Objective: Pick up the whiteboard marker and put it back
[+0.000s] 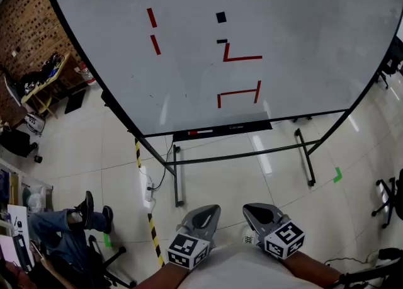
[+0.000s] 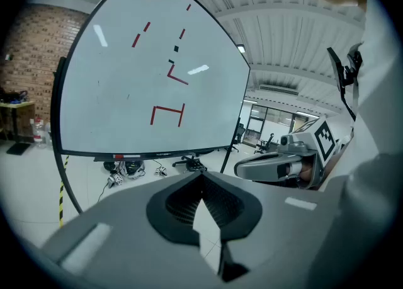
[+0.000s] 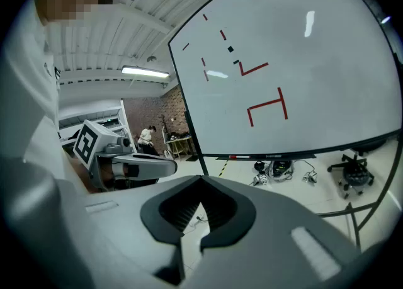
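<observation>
Whiteboard marker (image 1: 200,132) seen lying in tray (image 1: 252,126); judged light, rigid, smooth, likely to roll; mid-barrel pinch advised. Left gripper (image 1: 204,215) and right gripper (image 1: 257,212) found pressed together, empty.

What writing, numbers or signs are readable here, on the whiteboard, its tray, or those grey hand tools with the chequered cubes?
No text here can be read.
whiteboard: red strokes and black marks only, no words or numbers.
tray: a strip of pale print, too small to read.
left gripper and right gripper: black-and-white square patterns on their cubes, not letters.
</observation>
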Available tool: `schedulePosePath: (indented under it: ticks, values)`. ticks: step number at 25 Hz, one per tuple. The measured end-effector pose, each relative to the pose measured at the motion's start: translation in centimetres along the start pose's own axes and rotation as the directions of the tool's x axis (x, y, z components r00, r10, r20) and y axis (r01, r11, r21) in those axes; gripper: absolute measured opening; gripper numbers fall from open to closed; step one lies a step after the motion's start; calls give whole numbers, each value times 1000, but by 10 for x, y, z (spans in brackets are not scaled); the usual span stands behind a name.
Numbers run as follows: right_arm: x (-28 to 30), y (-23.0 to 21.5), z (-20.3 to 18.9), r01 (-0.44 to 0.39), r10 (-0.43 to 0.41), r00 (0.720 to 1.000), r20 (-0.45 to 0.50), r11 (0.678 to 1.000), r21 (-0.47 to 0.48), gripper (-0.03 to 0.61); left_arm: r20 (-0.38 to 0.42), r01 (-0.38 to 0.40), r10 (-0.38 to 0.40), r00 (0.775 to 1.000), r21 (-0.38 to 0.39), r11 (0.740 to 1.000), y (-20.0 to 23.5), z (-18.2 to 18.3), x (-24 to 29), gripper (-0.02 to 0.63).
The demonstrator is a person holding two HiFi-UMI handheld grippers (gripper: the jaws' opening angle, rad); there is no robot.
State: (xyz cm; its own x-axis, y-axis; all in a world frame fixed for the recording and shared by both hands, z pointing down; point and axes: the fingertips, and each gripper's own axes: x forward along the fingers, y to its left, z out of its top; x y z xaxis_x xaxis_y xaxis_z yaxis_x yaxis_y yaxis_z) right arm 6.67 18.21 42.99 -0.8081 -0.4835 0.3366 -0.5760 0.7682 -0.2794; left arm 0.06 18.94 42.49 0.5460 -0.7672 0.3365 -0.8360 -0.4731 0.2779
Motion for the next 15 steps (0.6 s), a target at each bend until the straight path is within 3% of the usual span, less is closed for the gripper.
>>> schedulePosePath:
  ticks: [15]
  values:
    - [-4,-7,5,-39,39,999,0,999,-18,2,15,-43,43,999,-2,999,-4,5,4,17]
